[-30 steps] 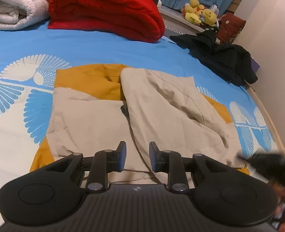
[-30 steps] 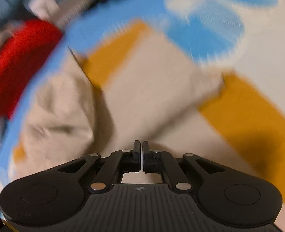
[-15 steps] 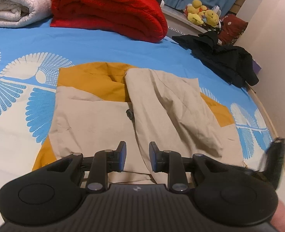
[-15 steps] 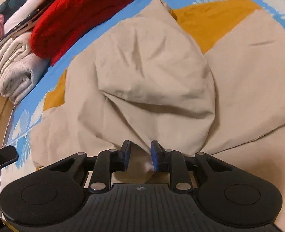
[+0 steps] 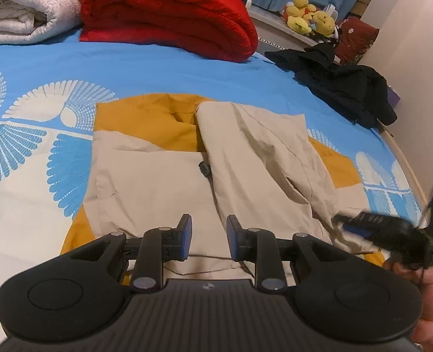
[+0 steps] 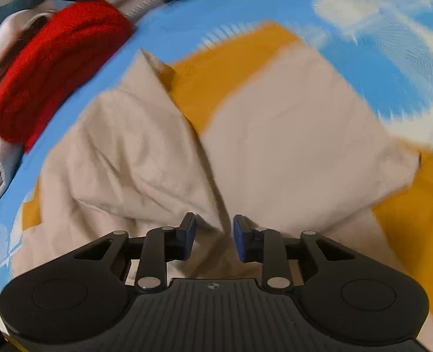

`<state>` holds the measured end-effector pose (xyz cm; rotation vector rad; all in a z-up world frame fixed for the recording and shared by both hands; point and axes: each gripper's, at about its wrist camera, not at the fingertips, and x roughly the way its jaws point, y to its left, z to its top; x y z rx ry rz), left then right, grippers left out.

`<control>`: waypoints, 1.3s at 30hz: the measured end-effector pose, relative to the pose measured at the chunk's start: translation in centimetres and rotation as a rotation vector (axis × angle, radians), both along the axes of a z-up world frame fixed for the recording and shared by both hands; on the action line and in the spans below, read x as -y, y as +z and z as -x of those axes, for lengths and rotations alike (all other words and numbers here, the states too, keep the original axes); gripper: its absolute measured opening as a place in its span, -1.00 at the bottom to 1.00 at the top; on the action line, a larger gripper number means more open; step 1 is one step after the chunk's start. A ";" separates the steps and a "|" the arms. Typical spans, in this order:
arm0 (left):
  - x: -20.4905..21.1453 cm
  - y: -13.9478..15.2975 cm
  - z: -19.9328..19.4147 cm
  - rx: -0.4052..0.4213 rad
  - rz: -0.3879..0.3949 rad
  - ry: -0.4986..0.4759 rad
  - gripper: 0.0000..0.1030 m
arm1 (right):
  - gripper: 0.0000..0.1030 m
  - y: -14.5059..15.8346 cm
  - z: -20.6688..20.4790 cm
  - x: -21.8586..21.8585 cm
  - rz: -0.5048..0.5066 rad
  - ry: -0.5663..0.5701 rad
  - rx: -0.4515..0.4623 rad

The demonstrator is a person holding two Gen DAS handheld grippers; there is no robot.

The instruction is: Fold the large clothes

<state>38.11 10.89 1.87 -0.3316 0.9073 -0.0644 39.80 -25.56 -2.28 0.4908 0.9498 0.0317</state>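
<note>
A large beige and mustard jacket (image 5: 157, 190) lies spread on the blue patterned bedspread (image 5: 157, 67), its right half folded in over the middle. My left gripper (image 5: 209, 234) hovers just above the jacket's near hem, open, nothing between its pads. In the right wrist view, which is blurred, the jacket (image 6: 289, 146) fills the middle. My right gripper (image 6: 213, 234) is low over the folded flap's edge; its jaws are opening and the pads press on nothing. In the left wrist view the right gripper (image 5: 345, 223) shows blurred at the jacket's right corner, held by a hand (image 5: 430, 293).
A rolled red blanket (image 5: 169, 14) and a folded white quilt (image 5: 19, 14) lie at the bed's far side. Black clothes (image 5: 342, 88) are heaped at the far right near yellow plush toys (image 5: 307, 19). The bed's wooden edge (image 5: 416, 176) and a wall run along the right.
My right gripper went from shut to open and swung sideways and down over the folded flap. In the left wrist view it reached further in at the right. The left gripper stayed still.
</note>
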 end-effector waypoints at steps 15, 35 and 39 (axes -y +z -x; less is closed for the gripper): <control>0.4 1.7 0.6 0.022 -0.028 -0.031 -0.45 | -0.20 -0.2 3.0 -7.3 0.016 0.323 0.079; -1.4 7.2 18.2 0.175 -0.153 -0.039 -0.45 | -0.21 16.7 20.0 0.5 0.284 0.126 0.213; -1.5 6.4 25.1 0.207 -0.153 -0.048 -0.45 | -0.20 18.7 25.2 3.9 0.296 0.082 0.242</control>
